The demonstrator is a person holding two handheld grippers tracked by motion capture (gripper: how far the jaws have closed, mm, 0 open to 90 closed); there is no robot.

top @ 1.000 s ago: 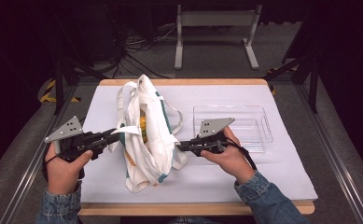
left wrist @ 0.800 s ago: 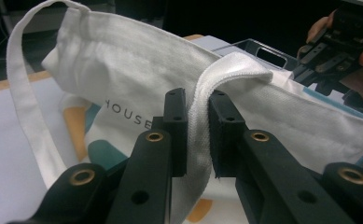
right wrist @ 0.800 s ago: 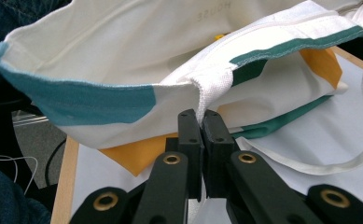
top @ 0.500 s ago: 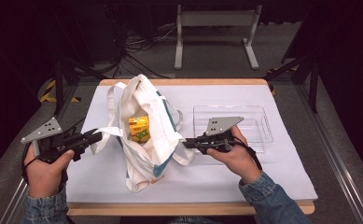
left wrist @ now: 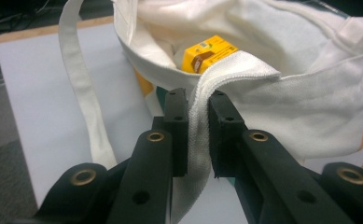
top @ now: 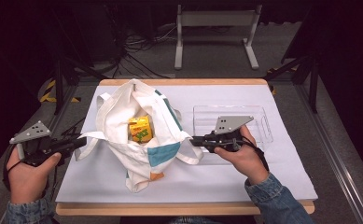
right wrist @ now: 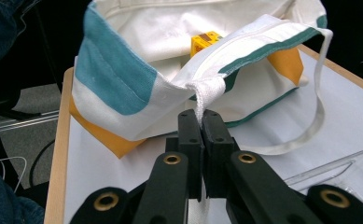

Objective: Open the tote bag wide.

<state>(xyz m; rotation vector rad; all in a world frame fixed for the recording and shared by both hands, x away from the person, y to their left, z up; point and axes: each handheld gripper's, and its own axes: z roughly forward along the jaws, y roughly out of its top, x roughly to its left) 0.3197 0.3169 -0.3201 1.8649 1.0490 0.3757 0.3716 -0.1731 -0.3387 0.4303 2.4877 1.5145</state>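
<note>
White cloth bag (top: 139,140) with teal and orange patches, lying on the white-covered table (top: 244,177), left of centre, mouth pulled open toward both sides. Inside, in the opening, a yellow carton (top: 139,129), upright as far as can be told. On the left side, a white strap (left wrist: 198,121) of the bag pinched between the jaws of the left gripper (top: 74,143), held beyond the left edge of the table. On the right side, another strap (right wrist: 206,95) at the bag's teal-striped rim clamped in the right gripper (top: 197,140), jaws nearly together on the thin cloth. A loose handle (right wrist: 317,102) hanging in a loop down to the table surface in the right gripper view. Just right of the bag, behind the right hand (top: 242,156), a clear plastic tray (top: 258,116) resting on the table. Denim sleeves (top: 275,200) at the bottom edge. Farther off, a dark floor with cables (top: 137,46) and a grey metal stand (top: 214,28).
</note>
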